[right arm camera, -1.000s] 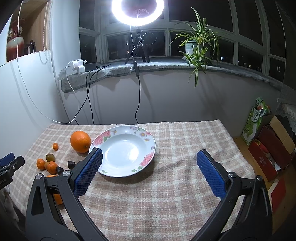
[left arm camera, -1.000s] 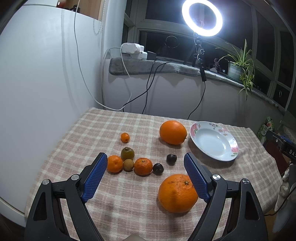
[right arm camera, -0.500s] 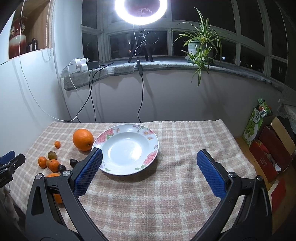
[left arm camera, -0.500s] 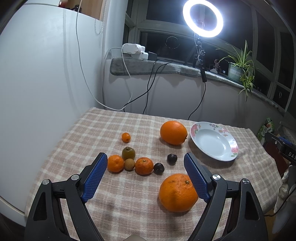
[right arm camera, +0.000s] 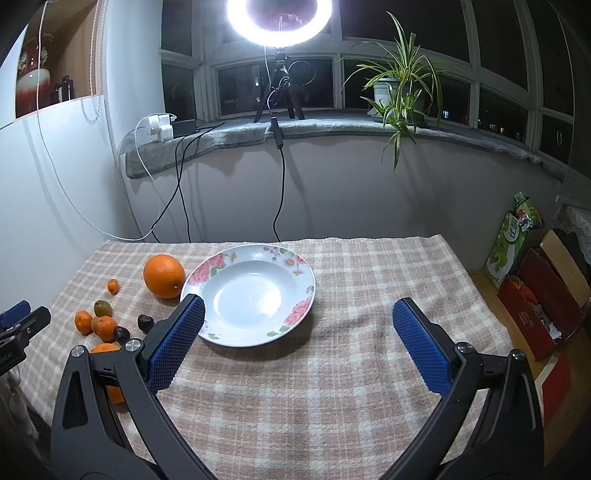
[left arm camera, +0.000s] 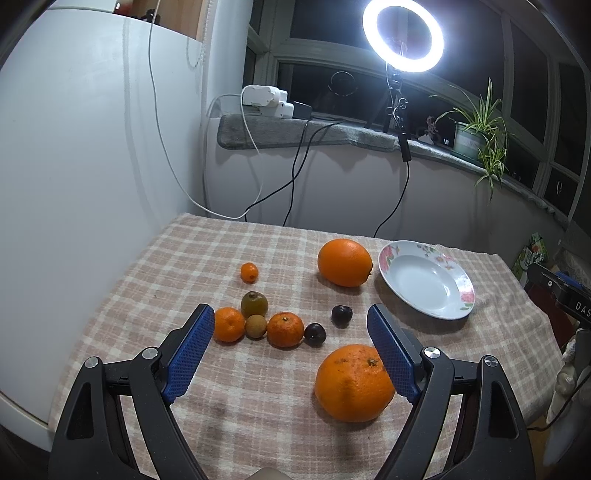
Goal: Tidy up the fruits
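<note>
Since the earlier frames both wrist views have drifted only slightly: the fruit sits a little higher in the left view and the plate (right arm camera: pixel 291 267) a little nearer in the right, while no fruit has changed place on the table. Fruit lies loose on the checked tablecloth (left arm camera: pixel 207 258), all of it left of the plate and none in it. Nearest the left gripper (left arm camera: pixel 291 349) is a large orange (left arm camera: pixel 354 384), close against the inner face of the gripper's right pad, though contact cannot be confirmed. Beyond it, two mandarins (left arm camera: pixel 229 324) (left arm camera: pixel 285 329) flank a small brown fruit (left arm camera: pixel 255 326), with a green-brown fruit (left arm camera: pixel 254 303) just behind and two dark round fruits (left arm camera: pixel 314 334) (left arm camera: pixel 341 315) to the right. A tiny orange fruit (left arm camera: pixel 249 272) lies farther back, and a second large orange (left arm camera: pixel 344 262) rests just beside the plate's rim. The flowered plate is bare. Left gripper: jaws spread wide, holding nothing, hovering low over the near fruit. Right gripper (right arm camera: pixel 293 338): jaws likewise apart and unloaded, aimed at bare cloth in front of the plate. Judged from this layout, the sorting has not begun; every piece remains to be gathered, presumably onto the plate. A ring light (left arm camera: pixel 402 35) stands on the sill behind.
</note>
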`<state>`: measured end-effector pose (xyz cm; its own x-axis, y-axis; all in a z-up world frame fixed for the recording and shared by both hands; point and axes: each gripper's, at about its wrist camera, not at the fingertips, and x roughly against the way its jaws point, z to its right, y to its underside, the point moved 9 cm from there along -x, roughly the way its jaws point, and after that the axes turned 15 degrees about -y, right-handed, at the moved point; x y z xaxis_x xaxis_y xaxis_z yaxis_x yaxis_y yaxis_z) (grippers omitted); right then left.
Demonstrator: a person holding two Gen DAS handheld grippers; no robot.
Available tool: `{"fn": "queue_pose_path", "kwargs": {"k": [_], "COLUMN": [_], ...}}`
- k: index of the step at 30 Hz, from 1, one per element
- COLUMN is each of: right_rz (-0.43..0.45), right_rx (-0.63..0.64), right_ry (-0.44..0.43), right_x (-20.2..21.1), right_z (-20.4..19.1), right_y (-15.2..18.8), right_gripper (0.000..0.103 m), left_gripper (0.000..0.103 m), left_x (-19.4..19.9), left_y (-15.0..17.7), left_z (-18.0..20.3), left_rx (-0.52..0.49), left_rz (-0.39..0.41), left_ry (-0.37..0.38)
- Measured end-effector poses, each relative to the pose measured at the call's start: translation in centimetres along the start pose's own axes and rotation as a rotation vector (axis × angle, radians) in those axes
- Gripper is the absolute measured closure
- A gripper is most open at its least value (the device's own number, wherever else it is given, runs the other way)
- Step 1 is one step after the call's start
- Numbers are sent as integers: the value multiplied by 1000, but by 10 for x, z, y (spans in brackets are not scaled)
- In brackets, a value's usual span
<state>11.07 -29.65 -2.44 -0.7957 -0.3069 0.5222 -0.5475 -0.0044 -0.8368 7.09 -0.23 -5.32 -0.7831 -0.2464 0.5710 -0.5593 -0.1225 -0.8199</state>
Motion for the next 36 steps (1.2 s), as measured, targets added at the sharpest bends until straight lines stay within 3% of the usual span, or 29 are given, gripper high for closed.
{"fn": "queue_pose_path", "kwargs": {"k": [24,30,36], "right_rz": [-29,-70,-136], "right_rx": [4,-18,-51], "right_ry": [-13,-78,-217], "right_x": [-12,-24,-40], "right_z": [-5,-11,-26], "right_y": [8,15,27], "right_gripper": [0,0,0], "left_gripper": [19,20,20], "left_x": [-6,-10,-13], "left_y": [7,12,23], "left_z": [5,3,2], "left_rx": [7,28,58], "left_rz": [-22,-52,-104], "left_ry": [28,63,122]}}
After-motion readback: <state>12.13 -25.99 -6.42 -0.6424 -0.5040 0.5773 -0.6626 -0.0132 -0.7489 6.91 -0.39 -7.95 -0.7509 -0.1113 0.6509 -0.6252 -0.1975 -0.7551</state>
